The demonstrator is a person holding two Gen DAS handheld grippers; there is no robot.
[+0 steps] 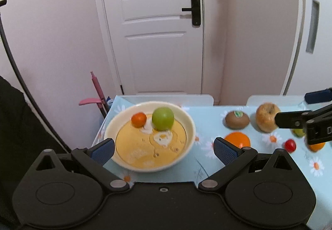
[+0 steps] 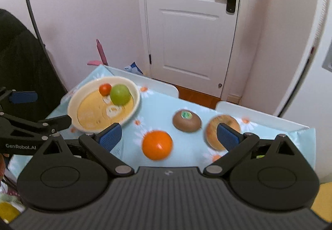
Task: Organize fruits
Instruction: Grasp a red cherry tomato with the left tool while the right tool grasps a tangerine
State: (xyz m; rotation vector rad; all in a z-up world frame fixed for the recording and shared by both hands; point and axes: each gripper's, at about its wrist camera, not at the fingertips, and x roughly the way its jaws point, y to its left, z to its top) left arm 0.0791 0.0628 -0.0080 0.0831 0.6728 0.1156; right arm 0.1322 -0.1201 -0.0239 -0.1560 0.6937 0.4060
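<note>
Between the spread fingers of the empty right hand-held gripper (image 2: 169,136) lies the orange (image 2: 157,145), left one (image 1: 164,148) likewise released.

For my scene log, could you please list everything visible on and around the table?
Bowl: one, cream, yellow inside, table's left end.
Green apple: one, in bowl.
Small orange fruit: one, in bowl, left of apple.
Kiwi: one, brown, stickered, on cloth.
Yellowish apple: one, right of kiwi.
Orange: one, near kiwi.
Cherry tomato: one, red.
Tablecloth: light blue, daisies.
Door: white, behind table.
Left tongs: open, before bowl.
Right tongs: open, over orange.
</note>
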